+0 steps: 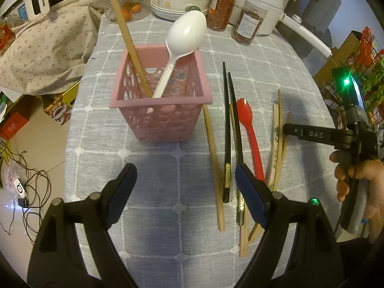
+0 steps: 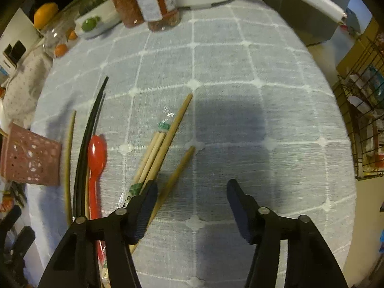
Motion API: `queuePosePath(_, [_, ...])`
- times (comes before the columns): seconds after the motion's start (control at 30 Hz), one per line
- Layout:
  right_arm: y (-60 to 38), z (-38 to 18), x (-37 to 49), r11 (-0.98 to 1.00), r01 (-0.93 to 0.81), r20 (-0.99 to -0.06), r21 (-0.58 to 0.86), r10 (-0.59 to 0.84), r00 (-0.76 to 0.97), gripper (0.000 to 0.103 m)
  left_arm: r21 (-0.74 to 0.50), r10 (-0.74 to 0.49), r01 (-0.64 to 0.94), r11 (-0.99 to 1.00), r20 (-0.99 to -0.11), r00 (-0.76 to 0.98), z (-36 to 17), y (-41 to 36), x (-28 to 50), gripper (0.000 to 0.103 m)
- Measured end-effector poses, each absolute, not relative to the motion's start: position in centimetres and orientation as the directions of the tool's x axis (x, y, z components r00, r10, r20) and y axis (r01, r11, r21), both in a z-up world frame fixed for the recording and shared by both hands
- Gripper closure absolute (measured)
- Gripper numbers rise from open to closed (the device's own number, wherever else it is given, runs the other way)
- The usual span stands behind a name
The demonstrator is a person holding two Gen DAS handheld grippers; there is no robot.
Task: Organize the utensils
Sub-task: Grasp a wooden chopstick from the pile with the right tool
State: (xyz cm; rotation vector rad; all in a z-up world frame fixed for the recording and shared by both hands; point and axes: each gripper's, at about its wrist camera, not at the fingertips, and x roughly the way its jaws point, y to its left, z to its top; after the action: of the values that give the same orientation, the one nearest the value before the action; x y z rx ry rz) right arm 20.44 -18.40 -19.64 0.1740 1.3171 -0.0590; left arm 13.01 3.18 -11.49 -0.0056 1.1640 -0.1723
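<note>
Black tongs [image 1: 184,180] gape — perforated pink basket [image 1: 159,110], glossy spoon [image 1: 186,30].

Left wrist view: basket [image 1: 158,110] stood at centre on the tablecloth [image 1: 168,187], a spoon [image 1: 182,40] and one chopstick [image 1: 124,36] standing in it, leaning toward 12 o'clock. At 3 o'clock of the basket lay a bare chopstick [image 1: 213,168], then a chopstick pair [image 1: 228,132], then a second spoon [image 1: 249,134], then wrapped chopsticks [image 1: 276,144]. Jars [image 1: 220,4], bowls [image 1: 180,2] and a pot [image 1: 261,2] stood at 12 o'clock, behind the basket.
</note>
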Motion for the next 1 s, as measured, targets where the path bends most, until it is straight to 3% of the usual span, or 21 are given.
queuePosePath(0.13, [-17.1, -19.7, 20.5, 0.994, 0.106, -0.966, 0.0, -0.028, 0.258, 0.048, -0.093, -0.141, 0.143, 0.985, -0.915, 0.378, -11.6, 3.1, 12.9, 0.019])
queuePosePath(0.27, [-16.0, -19.4, 20.3, 0.999, 0.04, -0.964, 0.016, 0.005, 0.265, 0.077, -0.082, -0.14, 0.164, 0.983, -0.915, 0.379, -11.5, 2.4, 12.7, 0.019])
queuePosePath(0.4, [-17.1, -19.4, 20.0, 0.999, 0.025, -0.965, 0.044, 0.036, 0.259, 0.094, -0.079, -0.152, 0.201, 0.976, -0.911, 0.384, -11.2, 1.5, 12.3, 0.019])
queuePosePath(0.6, [-20.4, -19.2, 18.9, 0.995, 0.07, -0.966, 0.072, 0.052, 0.255, 0.098, -0.084, -0.186, 0.271, 0.959, -0.907, 0.378, -11.0, -0.9, 11.8, 0.019])
queuePosePath(0.67, [-21.5, -18.8, 18.5, 0.991, 0.088, -0.962, 0.098, 0.072, 0.262, 0.098, -0.097, -0.208, 0.297, 0.95, -0.906, 0.37, -10.9, -2.0, 11.8, 0.026])
queuePosePath(0.9, [-24.2, -16.1, 17.3, 0.974, 0.114, -0.933, 0.195, 0.148, 0.328, 0.098, -0.24, -0.341, 0.365, 0.9, -0.908, 0.244, -11.9, -6.3, 14.6, 0.074])
queuePosePath(1.0, [-25.5, -15.6, 16.9, 0.967, 0.127, -0.925, 0.219, 0.165, 0.341, 0.098, -0.235, -0.335, 0.393, 0.889, -0.918, 0.21, -13.0, -8.9, 16.4, 0.084])
